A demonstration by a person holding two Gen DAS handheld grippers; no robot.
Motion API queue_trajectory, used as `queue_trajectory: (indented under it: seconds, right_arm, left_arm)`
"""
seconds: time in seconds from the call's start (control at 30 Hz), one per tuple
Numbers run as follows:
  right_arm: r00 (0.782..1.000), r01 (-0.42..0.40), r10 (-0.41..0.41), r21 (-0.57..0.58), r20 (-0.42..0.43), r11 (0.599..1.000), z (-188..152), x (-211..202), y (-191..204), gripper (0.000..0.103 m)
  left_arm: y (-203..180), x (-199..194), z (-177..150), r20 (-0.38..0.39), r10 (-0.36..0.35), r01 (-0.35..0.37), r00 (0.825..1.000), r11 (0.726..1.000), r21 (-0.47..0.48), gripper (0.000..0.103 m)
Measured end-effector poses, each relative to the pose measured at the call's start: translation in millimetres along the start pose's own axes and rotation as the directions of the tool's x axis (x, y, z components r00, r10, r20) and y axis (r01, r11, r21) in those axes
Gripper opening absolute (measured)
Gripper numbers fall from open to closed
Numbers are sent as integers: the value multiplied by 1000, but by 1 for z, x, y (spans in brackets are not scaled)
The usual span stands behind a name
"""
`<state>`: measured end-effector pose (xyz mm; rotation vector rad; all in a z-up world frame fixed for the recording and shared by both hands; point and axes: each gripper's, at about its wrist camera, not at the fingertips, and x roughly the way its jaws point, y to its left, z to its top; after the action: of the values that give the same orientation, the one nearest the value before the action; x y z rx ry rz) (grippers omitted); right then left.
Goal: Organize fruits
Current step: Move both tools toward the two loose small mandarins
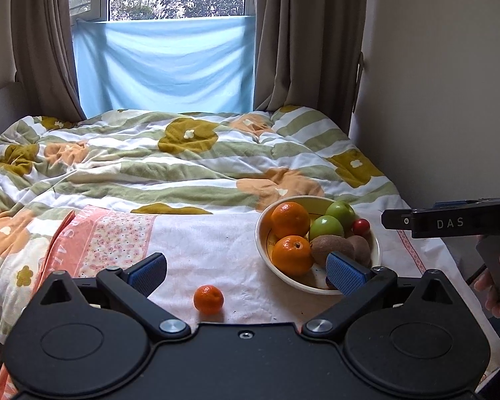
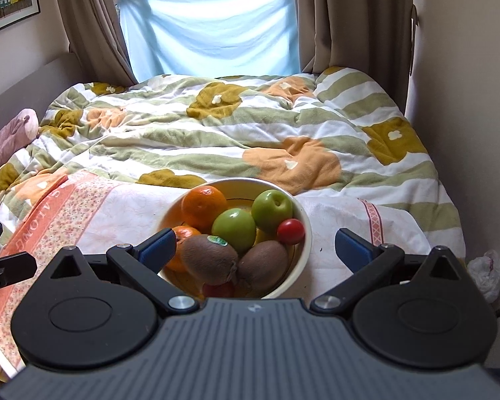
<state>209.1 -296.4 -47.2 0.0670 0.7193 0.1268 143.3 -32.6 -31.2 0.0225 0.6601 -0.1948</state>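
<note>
A cream bowl [image 1: 261,233] [image 2: 301,220] on a white cloth holds two oranges [image 1: 290,220], two green apples [image 2: 271,210], two kiwis [image 2: 210,258] and a small red fruit [image 2: 290,231]. A small mandarin [image 1: 208,299] lies alone on the cloth, left of the bowl. My left gripper [image 1: 246,271] is open and empty, with the mandarin low between its fingers. My right gripper [image 2: 255,250] is open and empty, just above the bowl's near side; it also shows at the right edge of the left wrist view [image 1: 450,218].
The cloth [image 1: 203,250] with a pink flowered border lies over a rumpled flower-print duvet [image 1: 150,160] on a bed. Walls stand close at the right; curtains and a window are at the back. A pink soft thing [image 2: 10,136] lies at the left. A plastic bag [image 2: 486,273] lies at the right.
</note>
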Motion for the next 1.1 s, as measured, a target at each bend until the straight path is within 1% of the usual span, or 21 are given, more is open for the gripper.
queue_trajectory:
  seconds: [0.27,0.33,0.43,0.5,0.57,0.7,0.8,0.97,1.1]
  right_arm:
    - [999,33,-32,34,-16,999,-10,-30,34,103]
    - [999,42,-41,54,-18,998,-14,-35,43,103]
    - [998,58,-57,84,-14,995,-20,-42,55,103]
    - [997,79,-79,96,-4,992,-24,-46,64,103]
    - [993,116,-116,106,-4,988,-28,-47,73,103]
    - [989,150,-147,145,-30,978,-40,-41,84,103]
    - [986,167,-161,170,-48,971,-51,-34,92,103]
    - [982,185,-174,200,-74,962,-72,-19,103,103]
    - [978,201,-182,224,-106,954,-86,-3,109,103]
  left_arm:
    - [30,-24,-2,22,-8,8,1000,999,39,103]
    - [40,-28,-2,27,-12,10,1000,999,50,103]
    - [52,-31,-2,35,4,-7,999,997,73,103]
    - [61,-29,-3,32,-3,0,999,996,90,103]
    - [71,-23,-3,15,-27,25,1000,995,100,103]
    - [89,-6,-4,-33,-75,79,997,991,111,103]
    - [96,8,-6,-51,-107,113,993,982,148,103]
    - [96,41,-14,-89,-149,166,985,959,230,103]
    - [89,71,-26,-138,-174,208,975,931,299,101]
